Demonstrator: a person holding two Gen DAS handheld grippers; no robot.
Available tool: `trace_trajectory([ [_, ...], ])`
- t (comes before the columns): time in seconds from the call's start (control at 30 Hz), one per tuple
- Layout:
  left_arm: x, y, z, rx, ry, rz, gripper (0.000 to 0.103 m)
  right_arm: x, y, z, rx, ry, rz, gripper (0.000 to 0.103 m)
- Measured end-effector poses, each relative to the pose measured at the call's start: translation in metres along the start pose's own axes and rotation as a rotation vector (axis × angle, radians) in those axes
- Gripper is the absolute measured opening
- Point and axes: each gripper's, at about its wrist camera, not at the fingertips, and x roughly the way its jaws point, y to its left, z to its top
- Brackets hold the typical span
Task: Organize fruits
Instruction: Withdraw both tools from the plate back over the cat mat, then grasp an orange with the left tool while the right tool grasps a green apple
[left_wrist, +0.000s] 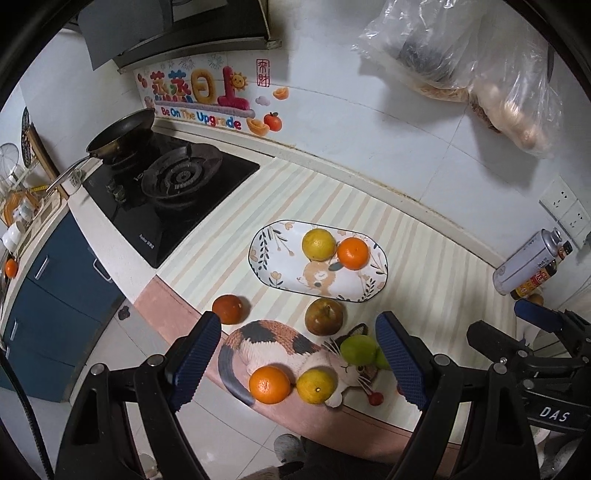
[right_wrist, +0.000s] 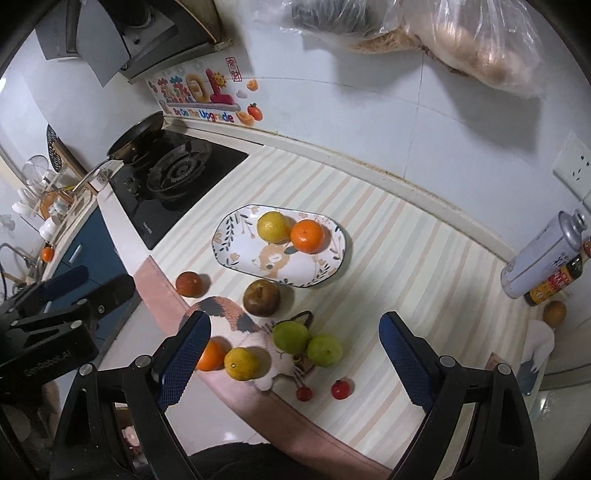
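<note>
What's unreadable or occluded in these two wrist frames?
- Left wrist: second green fruit mostly behind left gripper's finger.
- Right wrist: near orange half behind right gripper's finger.
- Both: bottle label too small to read.

The left gripper (left_wrist: 299, 354) is held above the counter edge, its jaws spread wide with nothing between them. Its blue ribbed pads (left_wrist: 194, 360) face each other, set on black finger frames. The right gripper (right_wrist: 293, 354) is held alongside it at about the same height, jaws likewise spread wide and holding nothing, blue pads (right_wrist: 404, 360) facing inward. Each shows at the edge of the other's view: the right gripper (left_wrist: 537, 319) on the right side, the left gripper (right_wrist: 68, 282) on the left side.
</note>
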Motion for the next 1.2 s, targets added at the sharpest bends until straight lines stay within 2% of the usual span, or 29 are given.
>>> trace_trajectory([
  [0.07, 0.005, 0.003, -0.001, -0.011, 0.004, 0.010, 0.086, 0.012, -0.003, -0.001, 0.004, 0.029, -0.007, 0.095],
  [0.1, 0.007, 0.006, -0.002, -0.018, 0.002, 0.021, 0.090, 0.019, -0.006, -0.002, 0.014, 0.049, -0.002, 0.095],
  [0.13, 0.012, 0.009, -0.003, -0.025, 0.004, 0.033, 0.103, 0.028, -0.010, -0.003, 0.020, 0.067, 0.002, 0.095],
  [0.23, 0.032, 0.020, -0.009, -0.042, 0.046, 0.052, 0.103, 0.067, -0.025, -0.013, 0.056, 0.152, 0.001, 0.095],
  [0.33, 0.064, 0.033, -0.022, -0.056, 0.129, 0.077, 0.103, 0.113, -0.044, -0.025, 0.096, 0.238, -0.007, 0.095],
  [0.47, 0.120, 0.054, -0.051, -0.095, 0.287, 0.119, 0.103, 0.165, -0.065, -0.045, 0.161, 0.340, 0.017, 0.092],
  [0.53, 0.144, 0.064, -0.066, -0.140, 0.361, 0.098, 0.102, 0.185, -0.073, -0.054, 0.193, 0.377, 0.028, 0.087],
  [0.67, 0.191, 0.085, -0.096, -0.291, 0.519, 0.011, 0.101, 0.212, -0.083, -0.065, 0.245, 0.421, 0.050, 0.085],
  [0.7, 0.199, 0.087, -0.102, -0.328, 0.546, -0.020, 0.101, 0.216, -0.084, -0.067, 0.253, 0.430, 0.052, 0.085],
  [0.8, 0.216, 0.086, -0.111, -0.367, 0.576, -0.054, 0.101, 0.227, -0.085, -0.068, 0.242, 0.443, 0.048, 0.084],
  [0.87, 0.226, 0.083, -0.114, -0.375, 0.594, -0.071, 0.097, 0.233, -0.085, -0.068, 0.236, 0.449, 0.052, 0.082],
  [0.93, 0.234, 0.079, -0.118, -0.382, 0.619, -0.098, 0.077, 0.239, -0.085, -0.068, 0.227, 0.454, 0.051, 0.079],
  [1.0, 0.242, 0.074, -0.124, -0.371, 0.646, -0.102, 0.066, 0.245, -0.084, -0.067, 0.221, 0.457, 0.056, 0.076],
  [1.07, 0.241, 0.072, -0.127, -0.360, 0.638, -0.095, 0.064, 0.249, -0.084, -0.065, 0.227, 0.446, 0.082, 0.070],
  [1.13, 0.239, 0.070, -0.130, -0.359, 0.631, -0.098, 0.063, 0.248, -0.084, -0.064, 0.220, 0.454, 0.098, 0.059],
  [1.2, 0.236, 0.069, -0.132, -0.352, 0.624, -0.093, 0.063, 0.246, -0.079, -0.064, 0.188, 0.457, 0.067, 0.059],
])
